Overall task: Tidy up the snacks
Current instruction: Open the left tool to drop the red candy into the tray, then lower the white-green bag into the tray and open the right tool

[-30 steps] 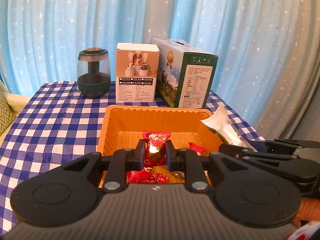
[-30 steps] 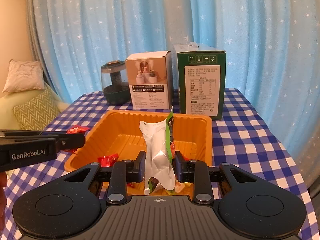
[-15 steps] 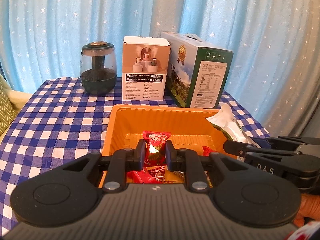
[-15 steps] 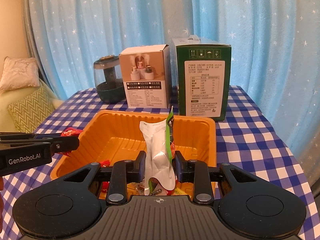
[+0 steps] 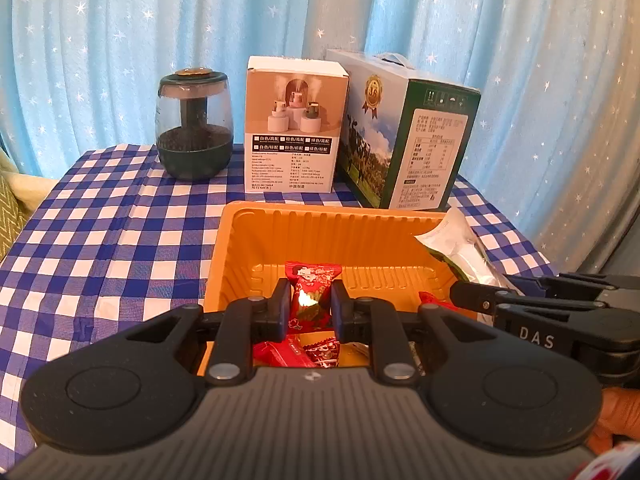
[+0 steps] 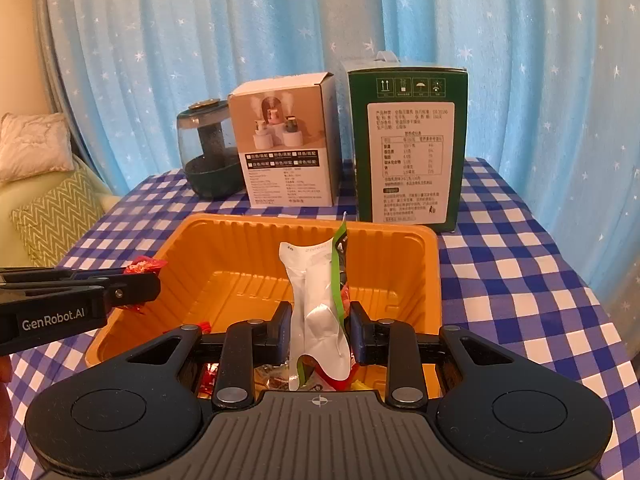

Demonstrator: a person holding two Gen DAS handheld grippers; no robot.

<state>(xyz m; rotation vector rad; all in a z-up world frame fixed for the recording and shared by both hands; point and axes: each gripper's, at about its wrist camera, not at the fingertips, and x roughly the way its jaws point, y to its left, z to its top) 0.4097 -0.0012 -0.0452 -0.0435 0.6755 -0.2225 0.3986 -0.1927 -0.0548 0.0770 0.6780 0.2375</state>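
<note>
Over the orange tray (image 5: 256,240) on the checked tablecloth (image 5: 120,232), your left gripper (image 5: 306,307) is clamped on a red wrapped candy (image 5: 312,284), held above the loose red candies (image 5: 296,354) already in the tray. Your right gripper (image 6: 319,334) pinches a white-and-green snack pouch (image 6: 316,300) upright, also over the tray.

Blue star-print curtain (image 5: 120,40) behind checked tablecloth (image 5: 100,240); sofa (image 6: 24,200) with cushions at left.
</note>
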